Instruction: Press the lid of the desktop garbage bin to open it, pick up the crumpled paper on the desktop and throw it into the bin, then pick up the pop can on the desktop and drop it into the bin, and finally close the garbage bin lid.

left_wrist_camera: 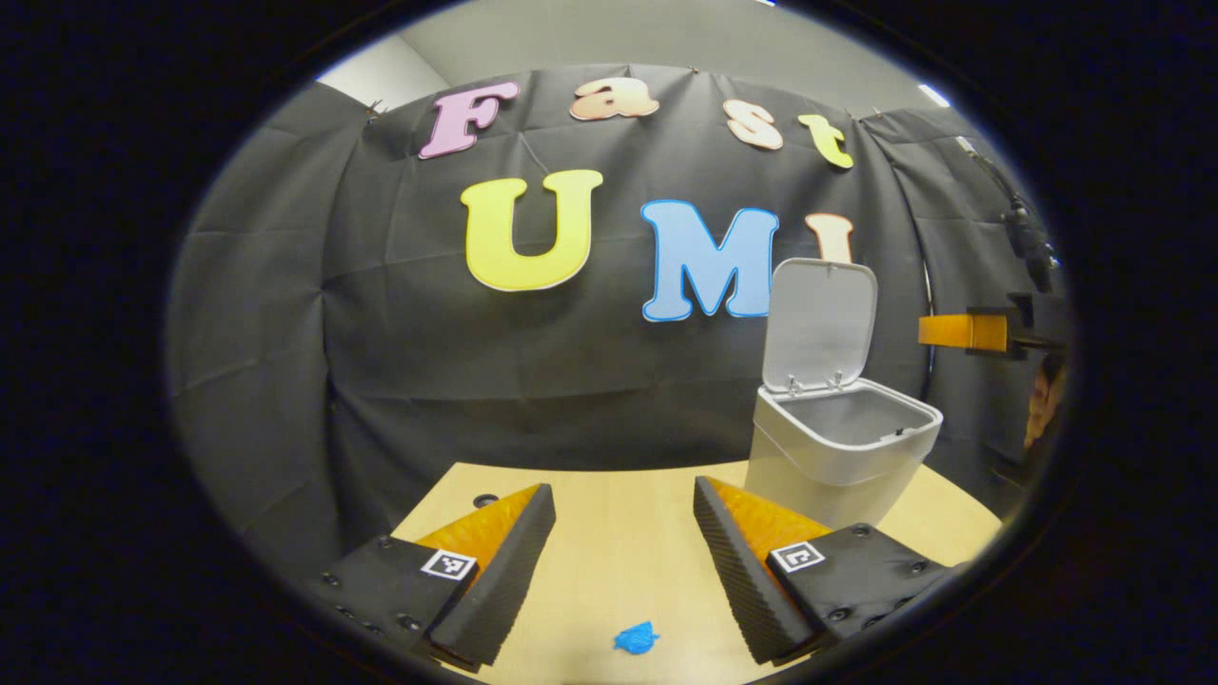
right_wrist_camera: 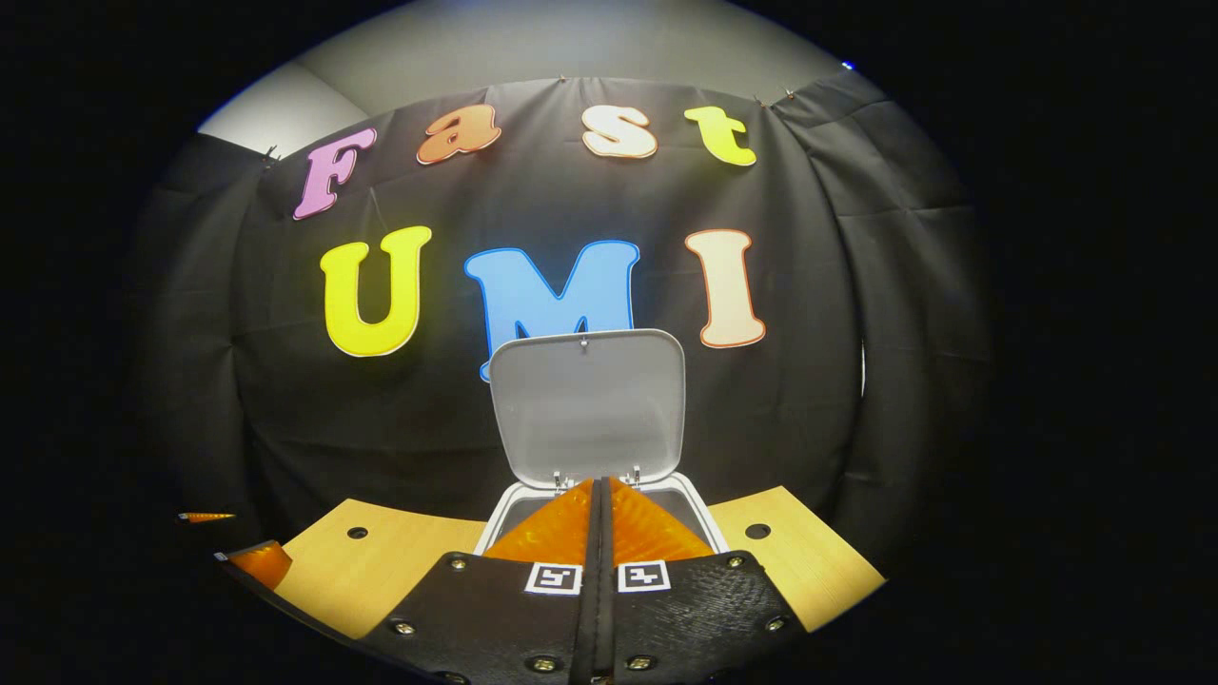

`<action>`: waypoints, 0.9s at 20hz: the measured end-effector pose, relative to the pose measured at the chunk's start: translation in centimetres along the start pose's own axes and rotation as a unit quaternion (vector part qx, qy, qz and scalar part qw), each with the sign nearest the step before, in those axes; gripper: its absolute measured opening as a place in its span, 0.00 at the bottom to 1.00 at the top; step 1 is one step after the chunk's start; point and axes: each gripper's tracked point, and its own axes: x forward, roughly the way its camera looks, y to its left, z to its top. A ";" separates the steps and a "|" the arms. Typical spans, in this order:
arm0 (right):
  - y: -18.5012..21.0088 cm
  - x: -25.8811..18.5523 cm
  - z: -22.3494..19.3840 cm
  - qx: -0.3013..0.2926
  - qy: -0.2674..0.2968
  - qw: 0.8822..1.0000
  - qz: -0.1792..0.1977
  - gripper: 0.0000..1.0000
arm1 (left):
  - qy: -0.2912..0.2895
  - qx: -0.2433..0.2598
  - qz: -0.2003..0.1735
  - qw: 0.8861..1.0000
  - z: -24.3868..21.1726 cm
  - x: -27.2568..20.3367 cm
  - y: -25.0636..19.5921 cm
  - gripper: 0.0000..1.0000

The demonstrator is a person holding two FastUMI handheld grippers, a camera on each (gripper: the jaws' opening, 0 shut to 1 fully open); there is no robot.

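**Lid up, paper waiting on the bench**

The bin [left_wrist_camera: 837, 447] stands on the bench [left_wrist_camera: 618, 533] with its lid [left_wrist_camera: 820, 323] swung upright, so the first step, pressing it open, looks done. In the left gripper view what shows of the bin's inside is bare grey wall; the bottom is hidden, so I cannot tell whether anything has gone in.

The left tool [left_wrist_camera: 623, 561] hangs above the bench with its fingers spread wide and nothing between them. Just below the gap, near the front edge, lies a small blue crumpled scrap [left_wrist_camera: 636, 638], most likely the paper to be thrown away. It sits well apart from the bin, to its left in that view.

The right tool [right_wrist_camera: 599, 533] is closed, its two fingers pressed flat together with nothing held, poised just in front of the bin's open mouth [right_wrist_camera: 695, 504], with the raised lid [right_wrist_camera: 588, 404] behind it.

Judging from this, the paper is yet to be picked up. The can, which I cannot place here, and the closing of the lid also appear to be left.
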 end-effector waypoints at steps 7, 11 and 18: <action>-0.1 -0.6 -0.6 -0.009 0.012 1.000 -0.001 0.00 | 0.052 -0.005 -0.012 0.999 -6.3 2.6 -0.4 0.97; -1.1 -1.1 -1.0 -0.016 0.021 1.000 -0.010 0.00 | 0.097 -0.001 -0.031 0.995 -11.6 3.4 -1.3 1.00; -2.3 -1.4 -2.3 -0.018 0.040 0.999 -0.025 0.00 | 0.192 0.004 -0.051 0.980 -21.5 4.9 -2.3 0.97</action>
